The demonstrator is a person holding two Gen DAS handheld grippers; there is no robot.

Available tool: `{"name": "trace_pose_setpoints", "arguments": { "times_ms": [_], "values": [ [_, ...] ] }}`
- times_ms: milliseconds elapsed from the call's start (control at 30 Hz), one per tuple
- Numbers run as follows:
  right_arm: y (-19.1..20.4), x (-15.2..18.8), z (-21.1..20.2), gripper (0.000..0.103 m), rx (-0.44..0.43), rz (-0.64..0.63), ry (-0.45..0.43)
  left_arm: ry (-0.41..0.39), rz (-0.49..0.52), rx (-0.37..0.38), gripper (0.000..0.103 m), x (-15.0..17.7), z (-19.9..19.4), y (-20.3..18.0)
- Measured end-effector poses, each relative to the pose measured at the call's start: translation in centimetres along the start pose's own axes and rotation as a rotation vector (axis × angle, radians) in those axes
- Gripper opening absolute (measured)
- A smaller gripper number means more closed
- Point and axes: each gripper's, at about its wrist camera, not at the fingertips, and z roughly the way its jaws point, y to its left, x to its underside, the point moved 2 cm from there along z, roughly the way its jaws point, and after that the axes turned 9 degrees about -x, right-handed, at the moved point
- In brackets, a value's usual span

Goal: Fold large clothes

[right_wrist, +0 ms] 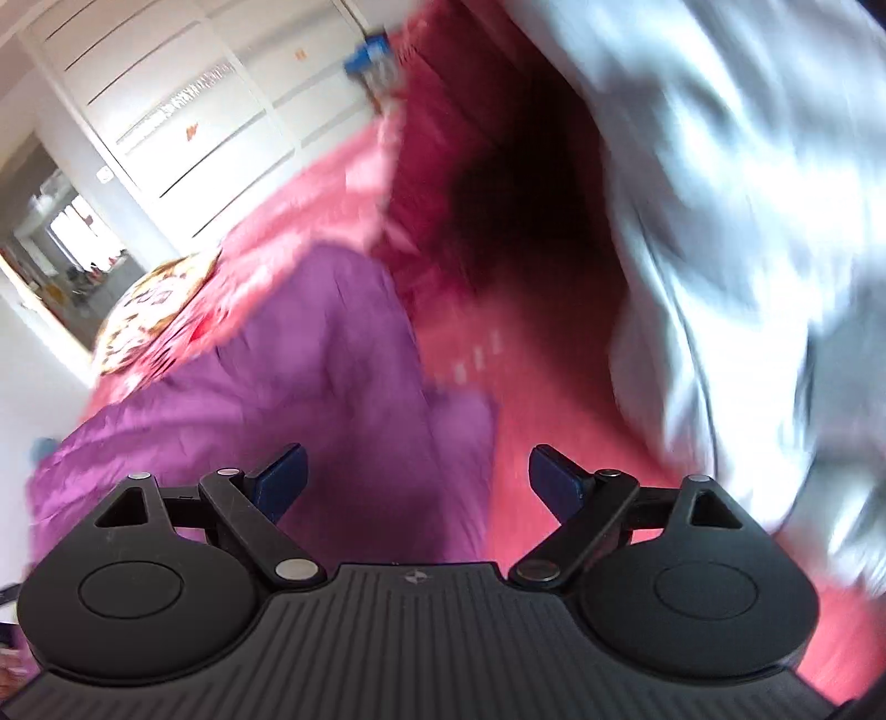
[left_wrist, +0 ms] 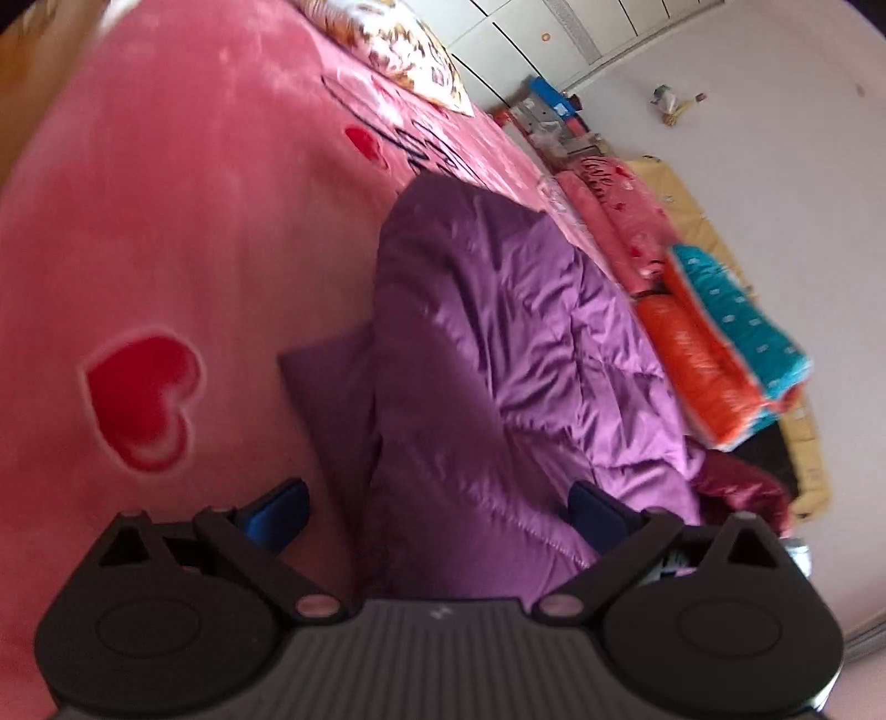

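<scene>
Two sets of tongs, and both are spread wide with nothing gripped! The left tongs (left_wrist: 437, 515) hang over the near end of the purple quilted garment (left_wrist: 498, 354), blue pads (left_wrist: 279, 515) clear of the cloth on either side. That garment lies in a long bunched heap on the pink bed cover (left_wrist: 166, 221), near the bed's edge, with a red heart (left_wrist: 144, 399) printed beside it. Past it, along the edge, sit a folded pink blanket (left_wrist: 620, 221), an orange bundle (left_wrist: 698, 365) and a teal patterned one (left_wrist: 742, 321). A leopard-print pillow (left_wrist: 398, 50) rests at the far end. Over to the right tongs (right_wrist: 415, 482): released too, hovering above the same garment, which fills the lower left of that blurred view. White-grey fabric (right_wrist: 747, 221) smears across the right side; what it is cannot be told.
</scene>
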Motion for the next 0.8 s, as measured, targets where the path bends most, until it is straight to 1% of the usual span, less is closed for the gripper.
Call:
{"name": "trace_pose_setpoints", "arguments": {
  "times_ms": [33, 100, 167, 233, 333, 400, 433, 500, 567, 600, 633, 667, 700, 733, 767, 800],
  "values": [
    [-1.0, 0.6, 0.4, 0.103, -0.053, 0.052, 0.024, 0.003, 0.006, 0.019, 0.102, 0.3, 0.2, -0.1],
    [-2.6, 1.8, 0.9, 0.103, -0.174, 0.157, 0.029, 0.011, 0.020, 0.073, 0.102, 0.8, 0.7, -0.2],
    [-3.2, 2.4, 1.7, 0.103, -0.291, 0.209, 0.029, 0.019, 0.009, 0.130, 0.102, 1.3, 1.5, -0.1],
    [-3.0, 2.4, 2.7, 0.103, -0.325, 0.205, 0.057, 0.008, 0.043, 0.146, 0.102, 2.0, 2.1, -0.5],
    [-1.9, 1.8, 4.5, 0.103, -0.360, 0.152, 0.138, 0.008, 0.077, 0.136, 0.102, 2.5, 2.6, -1.8],
    [-1.1, 1.6, 5.7, 0.103, -0.392, 0.147, 0.164, 0.013, 0.130, 0.163, 0.102, 2.9, 3.1, -2.6],
    [-0.9, 1.6, 6.3, 0.103, -0.406, 0.144, 0.172, 0.008, 0.128, 0.149, 0.102, 2.9, 3.4, -2.8],
    [-0.2, 1.6, 7.3, 0.103, -0.384, 0.133, 0.168, -0.001, 0.165, 0.132, 0.101, 3.2, 3.7, -3.5],
    [1.4, 1.8, 7.2, 0.103, -0.331, 0.096, 0.137, -0.025, 0.186, 0.127, 0.099, 3.6, 3.5, -3.7],
    [2.3, 2.1, 7.2, 0.103, -0.293, 0.065, 0.123, -0.032, 0.177, 0.116, 0.093, 3.7, 3.5, -3.8],
    [3.3, 2.5, 7.2, 0.095, -0.245, 0.030, 0.109, -0.038, 0.171, 0.105, 0.087, 3.7, 3.5, -3.9],
    [4.3, 2.8, 7.1, 0.087, -0.197, 0.000, 0.095, -0.049, 0.175, 0.094, 0.084, 4.0, 3.3, -4.1],
    [5.4, 3.1, 6.7, 0.082, -0.151, -0.033, 0.075, -0.066, 0.183, 0.087, 0.078, 4.2, 3.0, -4.3],
    [6.6, 3.3, 6.5, 0.075, -0.111, -0.065, 0.055, -0.080, 0.179, 0.082, 0.071, 4.3, 2.6, -4.3],
    [7.9, 3.7, 6.3, 0.068, -0.068, -0.102, 0.035, -0.091, 0.164, 0.077, 0.067, 4.3, 2.3, -4.4],
    [9.5, 3.9, 6.4, 0.066, -0.018, -0.153, 0.022, -0.100, 0.138, 0.073, 0.060, 4.3, 2.1, -4.4]
  ]
}}
